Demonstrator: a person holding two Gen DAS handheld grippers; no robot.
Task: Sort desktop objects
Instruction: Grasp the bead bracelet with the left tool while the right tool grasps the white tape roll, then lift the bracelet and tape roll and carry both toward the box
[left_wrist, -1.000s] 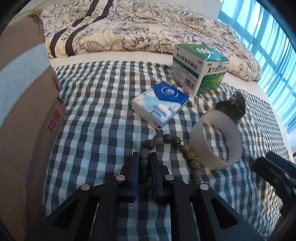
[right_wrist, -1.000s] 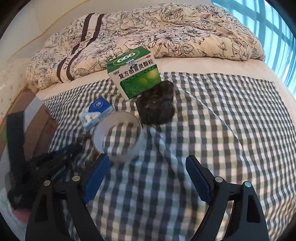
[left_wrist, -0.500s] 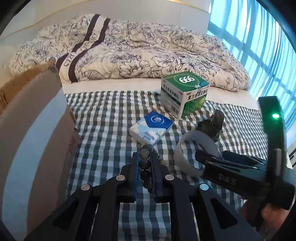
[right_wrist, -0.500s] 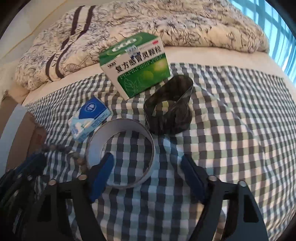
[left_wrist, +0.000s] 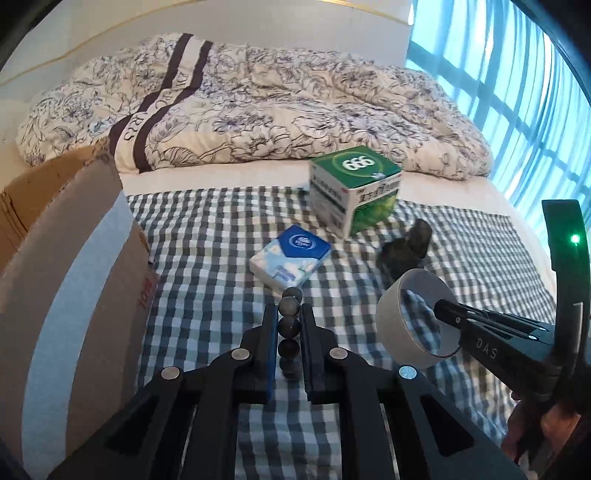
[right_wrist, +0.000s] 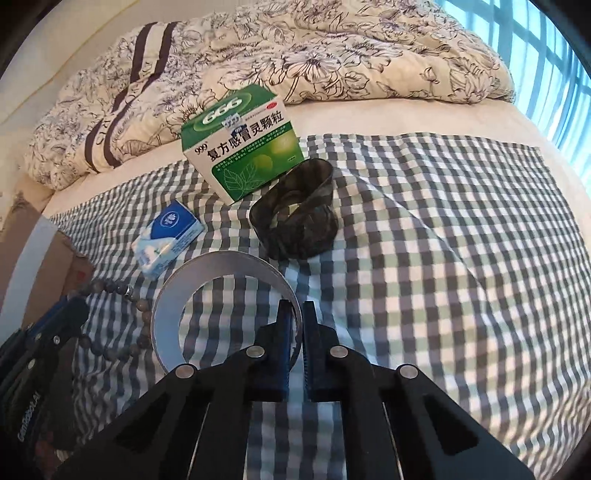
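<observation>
My left gripper (left_wrist: 289, 314) is shut on a string of dark beads (left_wrist: 289, 326), which is held up between its fingers above the checked cloth (left_wrist: 207, 236). In the right wrist view the beads (right_wrist: 110, 288) trail from the left gripper (right_wrist: 74, 310) at the left edge. My right gripper (right_wrist: 297, 314) is shut on the wall of a grey tape roll (right_wrist: 221, 264). From the left wrist view the tape roll (left_wrist: 391, 321) is tilted on edge with the right gripper (left_wrist: 443, 309) pinching its rim.
A blue tissue pack (left_wrist: 291, 258), a green medicine box (left_wrist: 354, 188) and a dark translucent holder (right_wrist: 299, 225) lie on the cloth beyond the grippers. A cardboard box (left_wrist: 74, 277) stands close on the left. A flowered quilt (left_wrist: 258, 103) is piled at the back.
The right gripper went from wide open to shut on the tape roll's wall and tipped it up. The left gripper rose off the cloth with the beads.
</observation>
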